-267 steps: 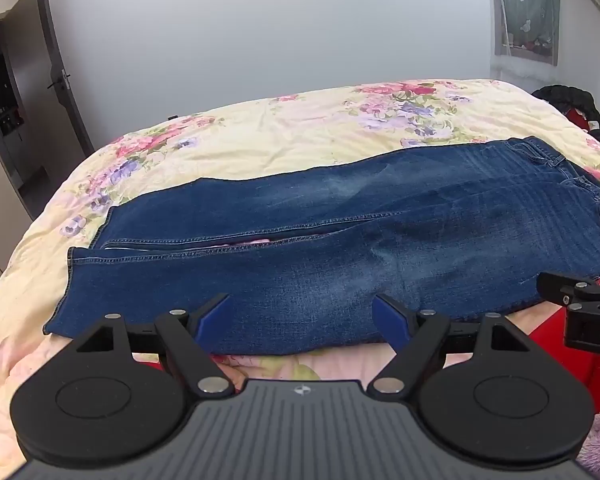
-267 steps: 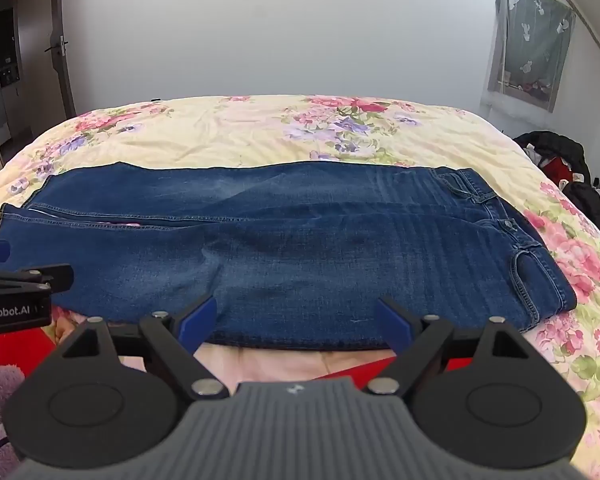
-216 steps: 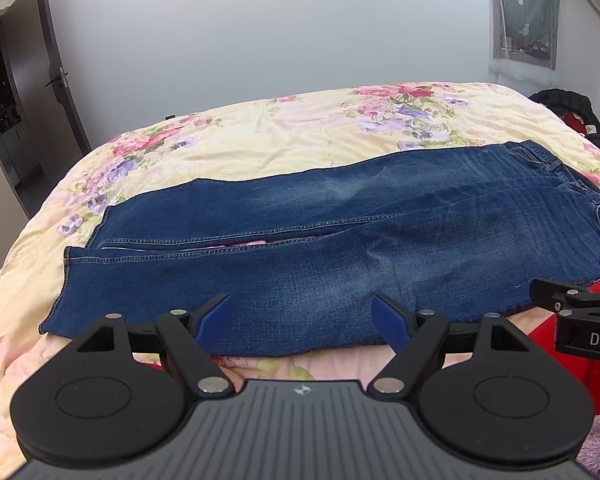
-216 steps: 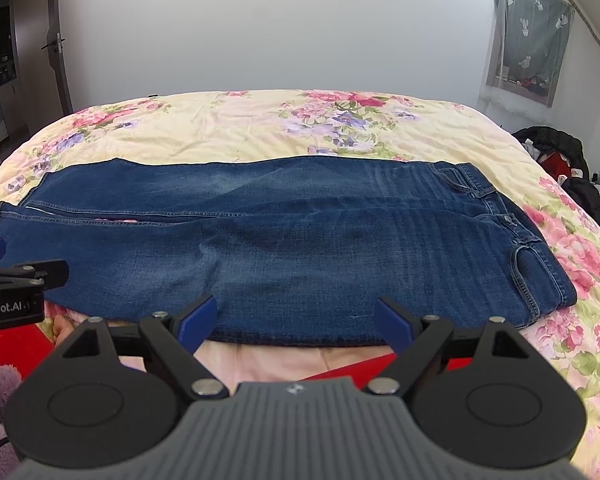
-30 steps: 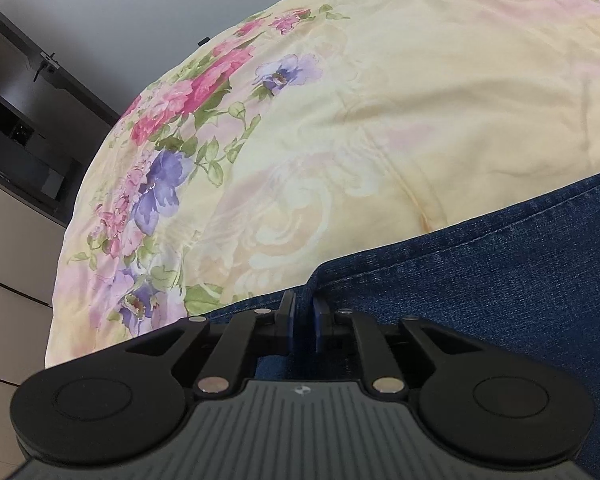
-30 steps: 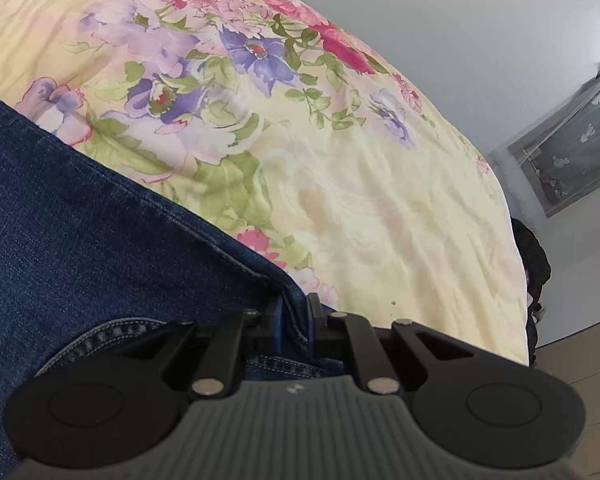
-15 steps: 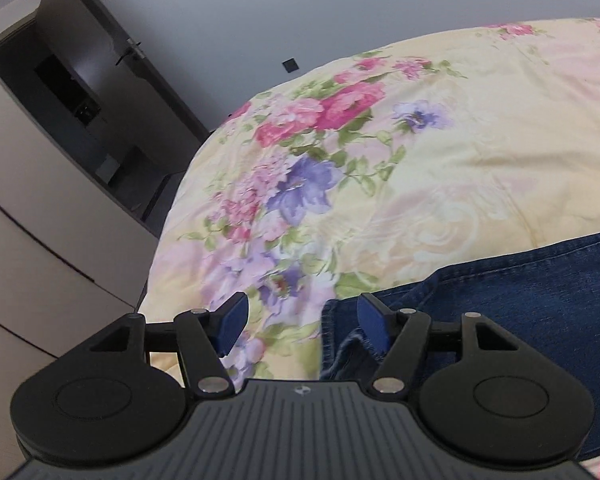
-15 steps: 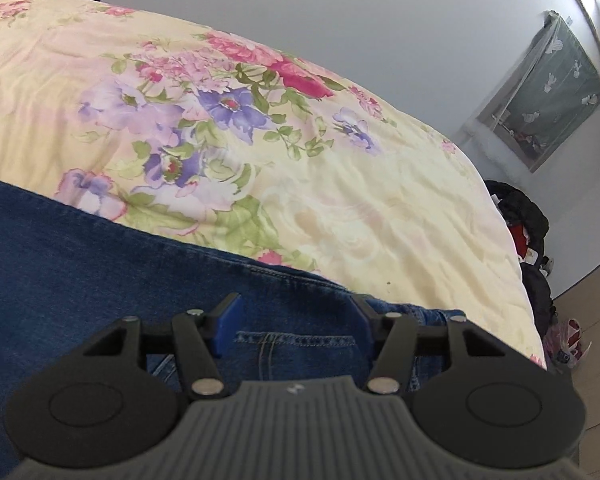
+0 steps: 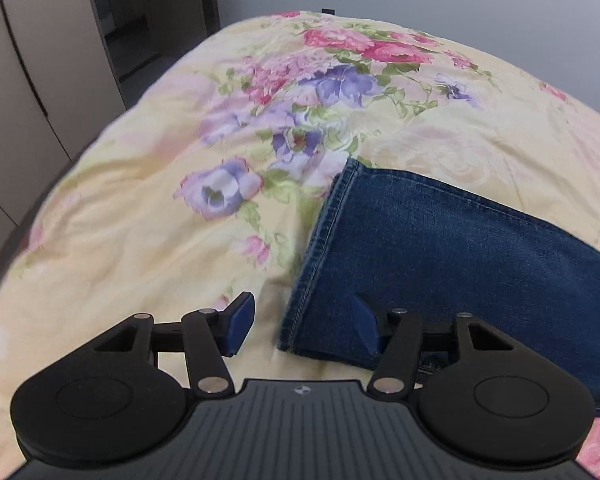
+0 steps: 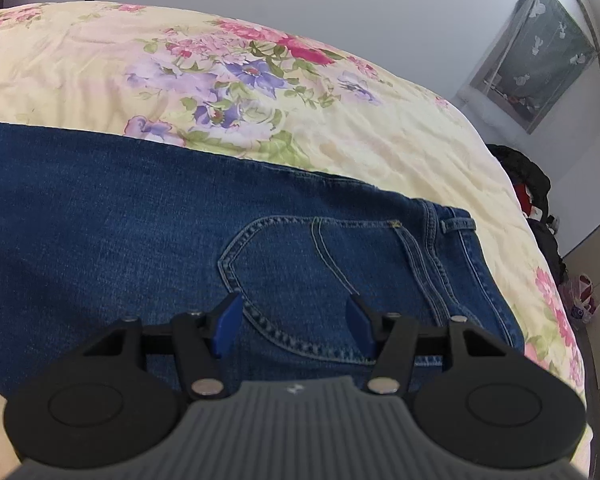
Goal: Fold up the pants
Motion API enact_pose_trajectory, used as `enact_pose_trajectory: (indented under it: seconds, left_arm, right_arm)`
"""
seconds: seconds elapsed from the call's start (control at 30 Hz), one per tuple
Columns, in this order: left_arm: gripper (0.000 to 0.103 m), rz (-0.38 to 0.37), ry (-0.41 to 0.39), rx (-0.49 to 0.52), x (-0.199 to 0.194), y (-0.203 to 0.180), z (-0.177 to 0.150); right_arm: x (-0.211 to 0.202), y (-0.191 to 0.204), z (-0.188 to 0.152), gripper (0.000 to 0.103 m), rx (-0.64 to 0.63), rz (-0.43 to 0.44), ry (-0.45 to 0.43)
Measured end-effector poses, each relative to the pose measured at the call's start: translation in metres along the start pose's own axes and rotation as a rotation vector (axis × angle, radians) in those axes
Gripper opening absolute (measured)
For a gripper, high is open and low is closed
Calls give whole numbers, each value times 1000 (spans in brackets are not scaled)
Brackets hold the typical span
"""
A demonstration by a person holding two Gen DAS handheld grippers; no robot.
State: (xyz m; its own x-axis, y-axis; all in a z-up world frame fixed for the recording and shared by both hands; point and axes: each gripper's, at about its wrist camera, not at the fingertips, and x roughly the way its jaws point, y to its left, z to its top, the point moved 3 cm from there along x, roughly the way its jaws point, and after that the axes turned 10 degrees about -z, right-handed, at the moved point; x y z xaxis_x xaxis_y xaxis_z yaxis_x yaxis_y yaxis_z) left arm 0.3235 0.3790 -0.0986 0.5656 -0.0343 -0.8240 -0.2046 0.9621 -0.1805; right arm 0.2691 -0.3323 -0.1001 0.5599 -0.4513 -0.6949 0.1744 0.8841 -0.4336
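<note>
Blue jeans (image 9: pixel 440 248) lie on the floral bed, folded lengthwise so one leg rests on the other. The left wrist view shows the stacked leg hems (image 9: pixel 320 240). My left gripper (image 9: pixel 302 326) is open and empty, just above the near hem corner. The right wrist view shows the jeans (image 10: pixel 100 216) at the seat, with a back pocket (image 10: pixel 300 276) and the waistband (image 10: pixel 452 264) facing up. My right gripper (image 10: pixel 294 326) is open and empty, hovering over the pocket.
The bed (image 9: pixel 140 220) has a yellow floral cover. Wardrobe doors (image 9: pixel 16 80) and a dark doorway stand past its left edge. Dark bags and clothes (image 10: pixel 536 196) lie on the floor past its right edge (image 10: pixel 556 320), under a curtained window (image 10: pixel 536 52).
Both grippers were shut on the jeans' edge one second ago. They have opened, let the denim go and pulled back and up. The jeans now lie folded in half lengthwise.
</note>
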Motion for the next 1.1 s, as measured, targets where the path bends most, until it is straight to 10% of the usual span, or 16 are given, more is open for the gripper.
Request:
enact_pose_trajectory:
  seconds: [0.2,0.53,0.6,0.7,0.87,1.1]
  left_arm:
    - [65,-211,-85,-401,-1,42,-33]
    - [68,-321,-144,-760,45,66,-63]
    - [60,-284,-179,-741,47,60,-62]
    - [12,-126,-252,-542,26,40,-46]
    - [11,-28,-340,-160,-24,-5,-11]
    - [12,93,-163,-64,32,0,-32]
  right_arm:
    - [-21,-3,-23,53,54,8,18]
    - [-34,13,-33,53,27,17,24]
    - [-33,14,-35,53,33,16,35]
    - [-35,14,-37,53,41,19,46]
    - [-46,4,-45,53,65,24,67]
    - [-73,4,-70,53,227,89,115]
